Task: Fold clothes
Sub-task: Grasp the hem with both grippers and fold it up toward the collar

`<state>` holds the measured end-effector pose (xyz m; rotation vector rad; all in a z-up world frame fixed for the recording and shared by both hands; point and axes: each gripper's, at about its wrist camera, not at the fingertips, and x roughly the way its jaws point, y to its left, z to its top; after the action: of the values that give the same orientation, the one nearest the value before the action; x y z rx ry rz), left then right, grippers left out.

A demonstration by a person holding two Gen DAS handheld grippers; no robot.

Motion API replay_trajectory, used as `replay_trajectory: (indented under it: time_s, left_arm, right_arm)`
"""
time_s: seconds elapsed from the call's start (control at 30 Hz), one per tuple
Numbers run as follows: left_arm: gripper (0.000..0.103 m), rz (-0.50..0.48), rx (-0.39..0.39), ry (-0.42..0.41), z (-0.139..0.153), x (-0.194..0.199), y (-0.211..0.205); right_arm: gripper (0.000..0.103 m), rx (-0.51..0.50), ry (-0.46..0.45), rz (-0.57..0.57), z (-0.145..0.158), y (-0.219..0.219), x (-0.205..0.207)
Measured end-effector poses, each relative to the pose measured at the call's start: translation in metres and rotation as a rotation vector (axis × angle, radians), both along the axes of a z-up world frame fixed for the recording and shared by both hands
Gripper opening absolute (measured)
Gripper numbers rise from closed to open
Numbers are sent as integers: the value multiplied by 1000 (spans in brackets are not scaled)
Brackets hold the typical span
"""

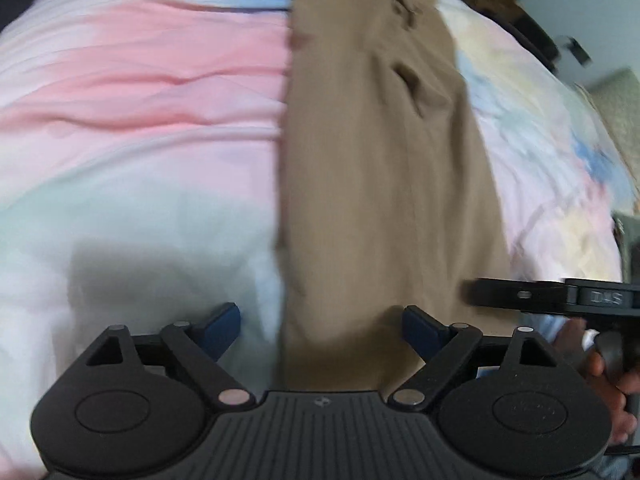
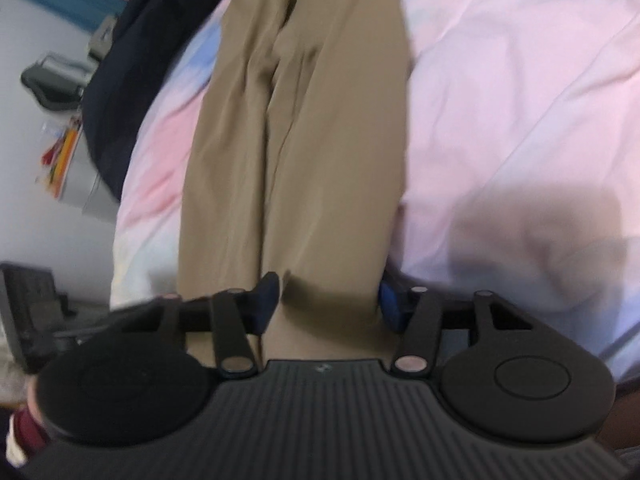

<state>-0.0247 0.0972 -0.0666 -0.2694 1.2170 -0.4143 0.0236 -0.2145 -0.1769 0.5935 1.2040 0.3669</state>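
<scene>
both grippers wide open here, nothing pinched yet. the risk — the left gripper (image 1: 320, 326) straddles only the trousers' edge, so closing now could catch a single layer, or the bedsheet (image 1: 140, 80) with it, and skew the fold. the khaki trousers (image 1: 372, 168) run straight ahead from both tools. the right gripper (image 2: 326, 300) has the near end of the cloth between its spread fingers — better centred, though blur hides whether it touches.

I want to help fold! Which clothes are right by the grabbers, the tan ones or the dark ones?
The tan trousers, stretched along the bed between both grippers' fingers. The dark garment sits bunched at the bed's far edge.
</scene>
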Motion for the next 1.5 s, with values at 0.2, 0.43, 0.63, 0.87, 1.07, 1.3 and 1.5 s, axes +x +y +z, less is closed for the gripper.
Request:
replay_trajectory:
  time_s: [0.2,0.43,0.63,0.87,1.07,1.3,1.5]
  left_arm:
    - [48,-59,-68,0,6,-11,0]
    - [8,-107,-187,-41,20,-24,5]
    - [8,71,-435,-193,82,-33,36]
    - [7,158,-620,-331,150,-47,45]
    - [7,166,-621,-359,161,-93,47]
    - [6,180,-602,-266,113,-173,45]
    - [7,176,-534,-306,117,-135,33]
  right_arm:
    - [30,-15,33,115,5,22,-12]
    - [11,-135,-78,204,36,35,-27]
    - [11,-41,-243,88,98,-3,-22]
    - [11,113,-446,-9,174,-42,-46]
    - [11,152,-507,-6,184,-60,-95]
    - [11,176,-429,12,145,-71,-162]
    - [11,179,-442,-30,139,-76,-147]
